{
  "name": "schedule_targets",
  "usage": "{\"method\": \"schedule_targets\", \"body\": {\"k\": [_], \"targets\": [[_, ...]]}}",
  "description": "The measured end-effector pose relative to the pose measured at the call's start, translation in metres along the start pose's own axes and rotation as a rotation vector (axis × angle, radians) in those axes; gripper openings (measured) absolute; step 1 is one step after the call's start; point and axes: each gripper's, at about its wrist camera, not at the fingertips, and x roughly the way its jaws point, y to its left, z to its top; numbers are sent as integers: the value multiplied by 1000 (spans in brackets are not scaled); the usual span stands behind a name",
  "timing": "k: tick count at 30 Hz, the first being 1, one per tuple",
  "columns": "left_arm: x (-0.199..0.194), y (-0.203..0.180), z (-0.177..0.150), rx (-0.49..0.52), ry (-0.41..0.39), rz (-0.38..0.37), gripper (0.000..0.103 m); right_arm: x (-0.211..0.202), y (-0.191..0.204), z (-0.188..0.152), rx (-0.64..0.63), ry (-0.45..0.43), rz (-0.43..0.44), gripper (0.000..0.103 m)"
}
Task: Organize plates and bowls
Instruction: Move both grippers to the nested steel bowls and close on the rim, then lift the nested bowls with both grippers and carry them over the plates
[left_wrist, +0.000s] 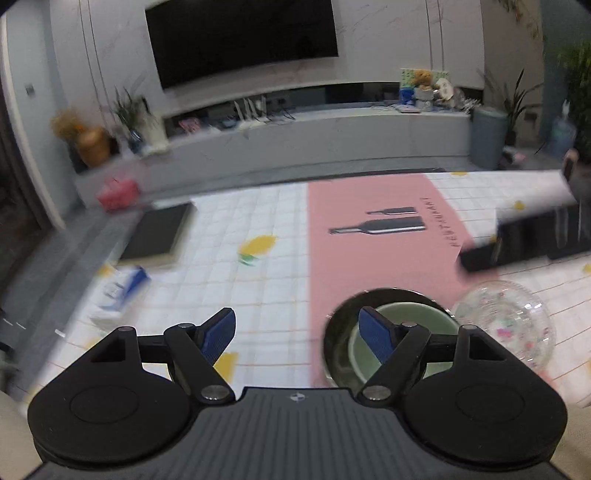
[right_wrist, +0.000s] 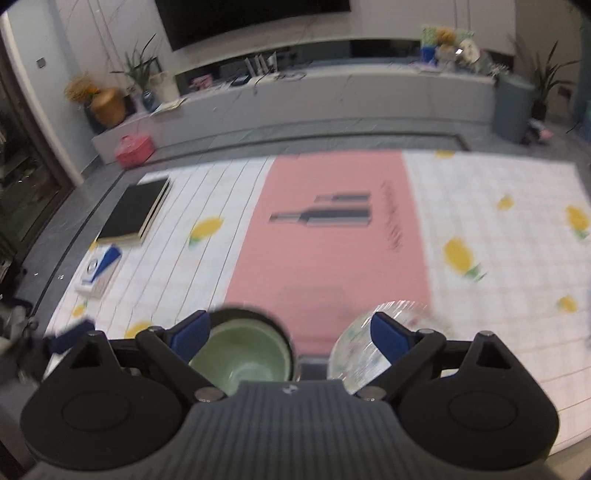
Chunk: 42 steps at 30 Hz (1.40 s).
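A pale green bowl (left_wrist: 417, 314) sits nested inside a dark glossy bowl (left_wrist: 332, 343) on the near end of a pink mat (left_wrist: 369, 251). Just right of them lies a clear glass plate (left_wrist: 506, 321) with coloured specks. My left gripper (left_wrist: 299, 338) is open; its right pad hangs over the green bowl and holds nothing. In the right wrist view my right gripper (right_wrist: 290, 338) is also open. Its left pad is over the green bowl (right_wrist: 243, 347) and its right pad over the glass plate (right_wrist: 354, 343). The dark bowl (right_wrist: 255, 312) rings the green one.
A lemon-print tablecloth (right_wrist: 480, 206) covers the table under the pink mat (right_wrist: 332, 258). A black book (right_wrist: 133, 214) and a blue-and-white box (right_wrist: 98, 271) lie at the left edge. Beyond the table are a TV wall and a low bench with plants.
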Motion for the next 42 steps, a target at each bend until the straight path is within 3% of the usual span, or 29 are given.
{"method": "schedule_targets", "body": {"k": [2, 8, 12, 16, 19, 25, 30, 31, 32, 33, 38, 42], "targets": [[15, 7, -3, -68, 51, -54, 89, 13, -8, -9, 62, 5, 46, 91], [47, 11, -14, -175, 193, -211, 89, 44, -22, -17, 109, 31, 57, 87], [60, 6, -20, -136, 229, -146, 89, 72, -30, -25, 193, 133, 131, 86], [77, 3, -29, -135, 286, -113, 90, 93, -30, -33, 226, 193, 147, 80], [82, 6, -33, -185, 292, -150, 93, 97, -32, -35, 266, 195, 172, 79], [81, 2, -33, -183, 284, -172, 92, 101, -31, -36, 280, 192, 179, 71], [81, 0, -32, -183, 278, -213, 75, 100, -33, -37, 269, 179, 162, 61], [81, 0, -32, -187, 278, -211, 74, 100, -35, -37, 270, 173, 145, 55], [80, -1, -32, -192, 278, -202, 74, 99, -35, -38, 261, 166, 105, 35], [80, 0, -32, -216, 285, -194, 72, 99, -35, -38, 248, 155, 87, 30], [79, 2, -31, -242, 303, -187, 66, 96, -31, -40, 246, 125, 60, 29], [79, 7, -30, -287, 316, -193, 55, 92, -31, -39, 239, 109, 33, 28]]}}
